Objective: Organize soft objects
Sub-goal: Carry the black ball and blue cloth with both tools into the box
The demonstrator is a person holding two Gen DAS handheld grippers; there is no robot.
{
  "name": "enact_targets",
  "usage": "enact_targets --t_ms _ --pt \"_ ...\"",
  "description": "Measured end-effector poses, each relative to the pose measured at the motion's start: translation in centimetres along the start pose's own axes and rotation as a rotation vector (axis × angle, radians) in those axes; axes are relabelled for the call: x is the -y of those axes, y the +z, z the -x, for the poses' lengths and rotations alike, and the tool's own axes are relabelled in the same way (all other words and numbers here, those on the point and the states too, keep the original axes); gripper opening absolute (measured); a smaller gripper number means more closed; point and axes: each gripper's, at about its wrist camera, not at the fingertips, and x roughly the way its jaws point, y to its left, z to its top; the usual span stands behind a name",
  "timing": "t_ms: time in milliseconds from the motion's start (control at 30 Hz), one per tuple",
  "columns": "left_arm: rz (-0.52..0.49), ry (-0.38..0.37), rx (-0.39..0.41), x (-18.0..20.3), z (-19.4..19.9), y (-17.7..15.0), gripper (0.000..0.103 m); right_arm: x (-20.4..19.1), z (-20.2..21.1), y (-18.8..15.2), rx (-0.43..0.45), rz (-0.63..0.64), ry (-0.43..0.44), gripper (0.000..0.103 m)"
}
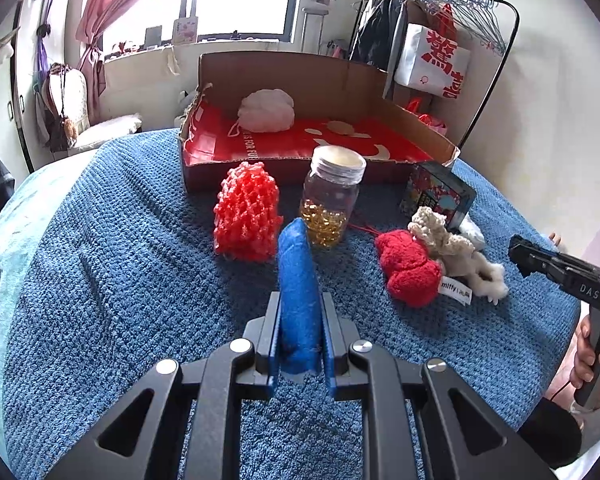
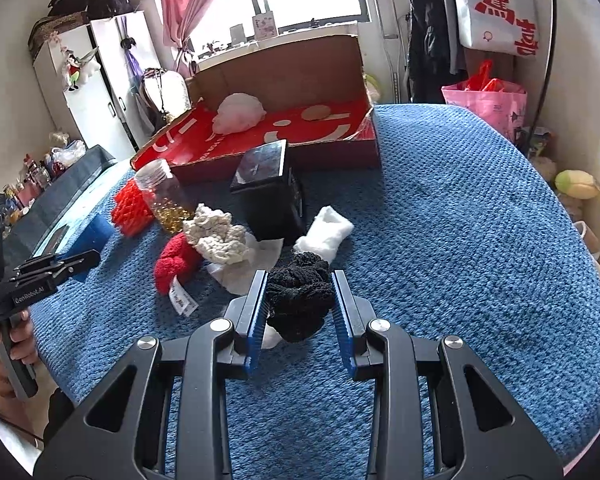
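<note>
Blue sponge (image 1: 297, 292) stands clamped in the left gripper (image 1: 300, 308); black net (image 2: 300, 300) sits squeezed between the right gripper (image 2: 300, 304) pads.

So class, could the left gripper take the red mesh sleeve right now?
Probably not yet. The left gripper is shut on the blue sponge, so its jaws are occupied. The red mesh sleeve lies unobstructed just ahead, beside the jar.

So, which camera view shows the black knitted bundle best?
The right wrist view: the black knitted bundle fills the middle, held between the right gripper pads above the blue textured blanket. The left wrist view does not show it, only that gripper from the side.
</note>
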Motion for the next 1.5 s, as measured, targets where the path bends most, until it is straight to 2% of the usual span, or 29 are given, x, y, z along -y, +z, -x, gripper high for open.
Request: enact_targets --t_ms 333,533,833,1033,1200,1500 --pt "0.001 0.034 0.004 -1.1 -0.9 3.7 0.018 1.7 -1.8 2.9 -0.016 0.038 -0.071 0.029" --pt "-0.015 0.048 -0.002 -1.9 -2.2 6.5 0.018 2.3 -3.3 5.6 -0.021 0.084 -0.081 0.029" --pt "-0.050 0.004 -0.022 -2.5 -4.7 10.6 0.018 1.6 -6.4 10.1 -0.027 0.173 -0.052 0.029" --pt "-0.088 -0.030 -0.034 -2.3 -6.2 13.0 0.018 0.5 -8.2 12.8 -0.033 0.210 -0.001 0.029" --pt "-0.096 -0.081 -0.072 -2.2 -8.3 14.9 0.018 -0.6 -11.3 14.9 -0.085 0.228 0.046 0.029" --pt "-0.128 -0.094 -0.151 -1.7 -13.3 17.8 0.018 -1.6 -17.4 17.4 -0.215 0.253 0.028 0.029"
